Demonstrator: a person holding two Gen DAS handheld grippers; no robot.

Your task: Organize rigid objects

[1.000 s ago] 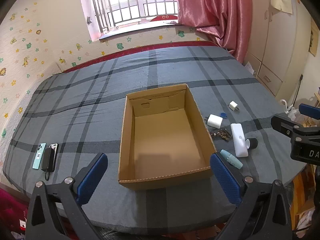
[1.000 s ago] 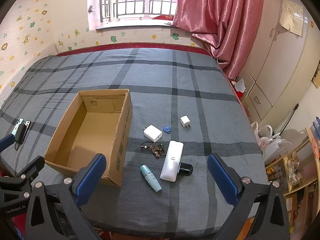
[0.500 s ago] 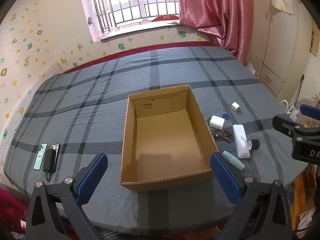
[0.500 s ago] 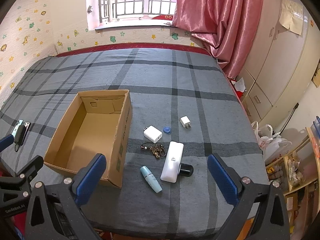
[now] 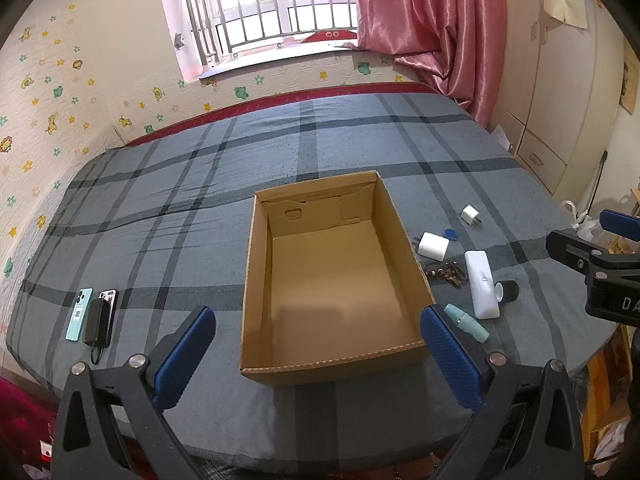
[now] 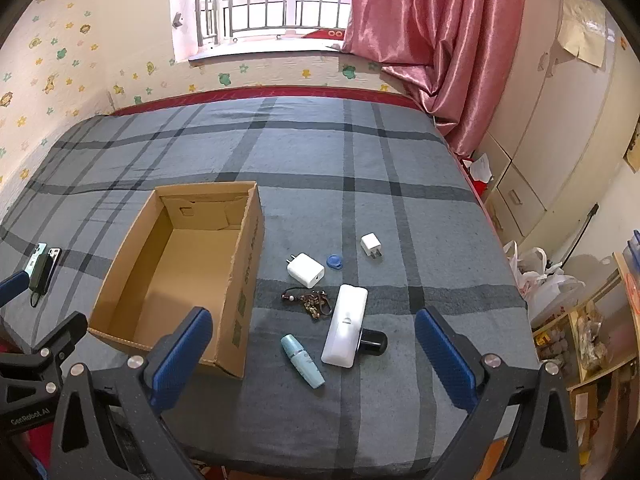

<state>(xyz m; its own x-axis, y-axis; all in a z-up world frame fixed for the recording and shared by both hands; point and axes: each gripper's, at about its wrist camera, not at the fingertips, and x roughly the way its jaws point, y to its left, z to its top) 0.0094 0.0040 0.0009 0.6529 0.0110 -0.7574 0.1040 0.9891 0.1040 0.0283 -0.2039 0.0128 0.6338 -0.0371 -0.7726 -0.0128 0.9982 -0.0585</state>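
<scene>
Evidently no item has been picked up yet: the cardboard box (image 5: 332, 280) sits empty, top open, near the bed's (image 6: 360, 152) front edge. The left gripper (image 5: 320, 356) hangs above that edge before the box, jaws spread wide, holding nothing. The right gripper (image 6: 316, 358) is likewise wide open and empty, above the loose items lying right of the box.

Items, all on the plaid woven cover:
- teal tube (image 6: 302, 361), smooth cylinder, nearest the front edge;
- white remote (image 6: 345, 331), glossy oblong, touching a black cylinder (image 6: 374, 341);
- key bunch (image 6: 310, 302), irregular metal and cord;
- large white charger (image 6: 306, 270) and small white plug (image 6: 371, 245), hard blocks;
- blue tag (image 6: 334, 261), flat disc.

Judgement: the next move calls for lowering the right gripper and closing across the tube's width; its round form may roll.
</scene>
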